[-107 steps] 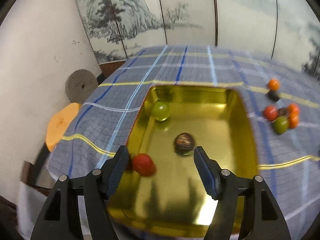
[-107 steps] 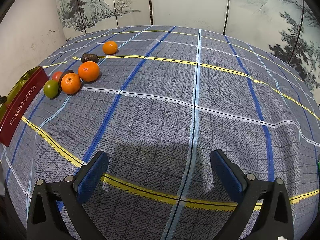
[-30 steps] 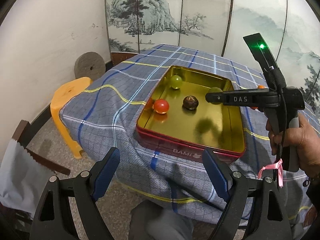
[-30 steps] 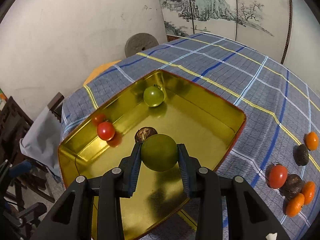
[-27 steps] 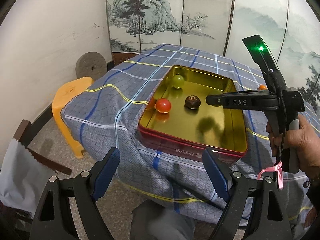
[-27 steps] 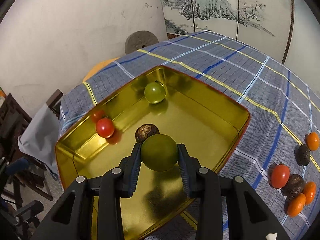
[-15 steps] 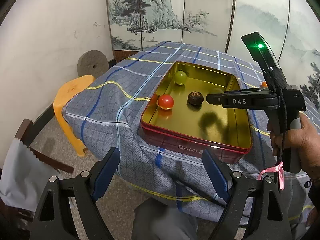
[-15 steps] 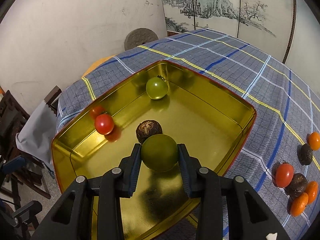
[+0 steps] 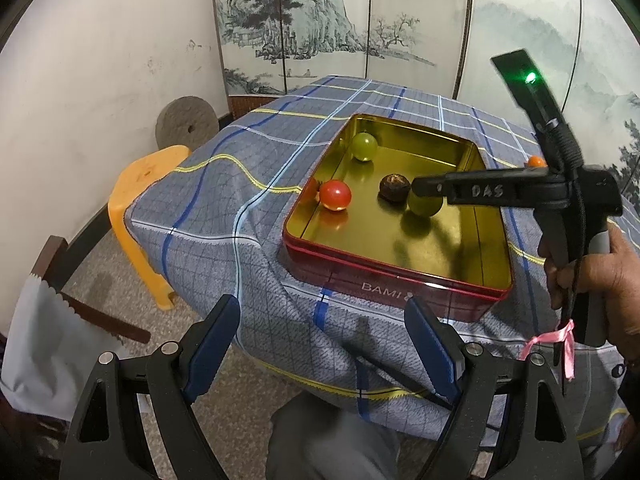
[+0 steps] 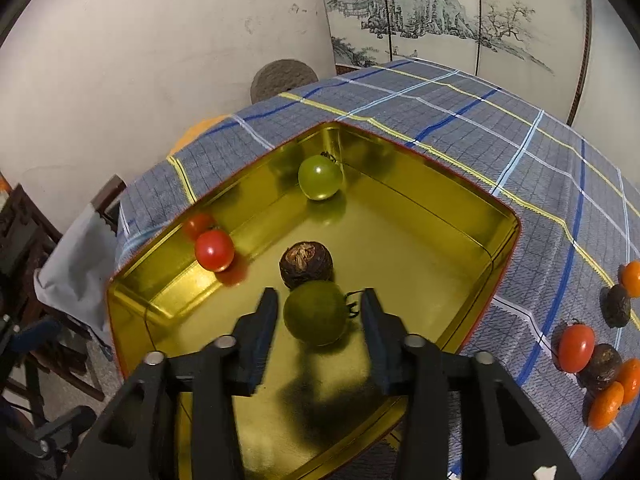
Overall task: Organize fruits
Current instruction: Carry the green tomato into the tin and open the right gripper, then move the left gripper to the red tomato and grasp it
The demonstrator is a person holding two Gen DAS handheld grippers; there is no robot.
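A gold tin (image 10: 472, 236) with red sides (image 9: 400, 284) sits on the plaid cloth. In it lie a green fruit (image 10: 320, 178), a red tomato (image 10: 215, 250) and a dark brown fruit (image 10: 306, 264). My right gripper (image 10: 319, 316) is over the tin with its jaws apart on either side of a dull green fruit (image 10: 316, 312), which has come free just below them beside the brown fruit. It also shows in the left wrist view (image 9: 425, 202). My left gripper (image 9: 322, 344) is open and empty, off the table's edge.
Loose fruits lie on the cloth right of the tin: a red tomato (image 10: 576, 348), oranges (image 10: 606, 404) and dark brown fruits (image 10: 618, 310). An orange stool (image 9: 146, 184) and a stone wheel (image 9: 186, 122) stand by the wall, left of the table.
My right gripper has opened and let go of the dull green fruit, which now sits lower in the tin. The left gripper has drifted slightly; it stays open.
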